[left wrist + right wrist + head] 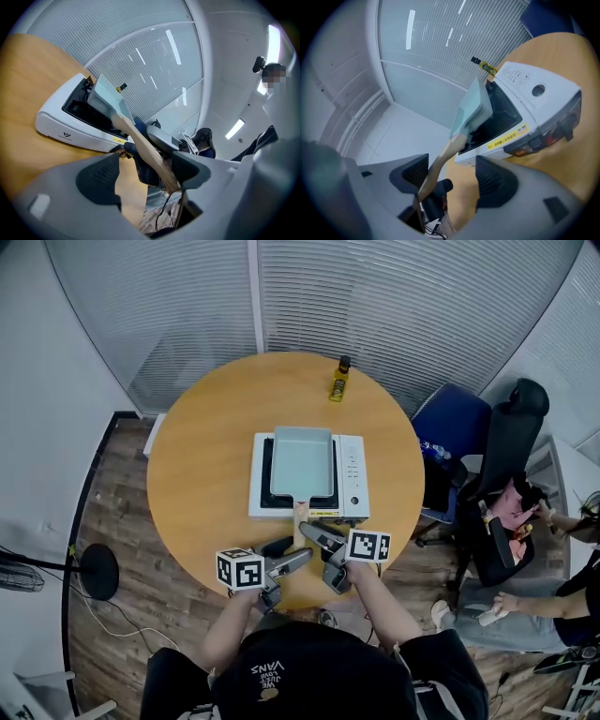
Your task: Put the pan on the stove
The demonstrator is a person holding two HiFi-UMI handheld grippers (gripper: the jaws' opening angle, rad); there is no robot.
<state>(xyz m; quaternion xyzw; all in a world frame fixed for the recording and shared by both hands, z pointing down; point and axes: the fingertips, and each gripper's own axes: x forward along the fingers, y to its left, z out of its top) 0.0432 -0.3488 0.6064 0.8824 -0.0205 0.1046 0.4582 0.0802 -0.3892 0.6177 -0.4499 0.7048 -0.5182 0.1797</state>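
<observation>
the left gripper (145,176) squeezes nothing: its two dark pads stand wide apart. the long light brown wooden handle (140,140) runs through the gap, close by one pad, and i cannot tell if it touches. the right gripper (452,178) is just as loose, with the same handle in its gap. both grippers are at the near edge of the round yellow-brown wooden table (202,465).

the handle leads out to the pale grey-green box-shaped metal pan (302,461). the pan sits flat on the black top of the white tabletop stove (352,474), so the job looks done.

i think the pan is stiff and not very heavy. the long handle could make it tip, and smooth wood may slip. the best place to hold it is the handle, close to the pan. the pan is clean and empty, with low straight walls.
</observation>
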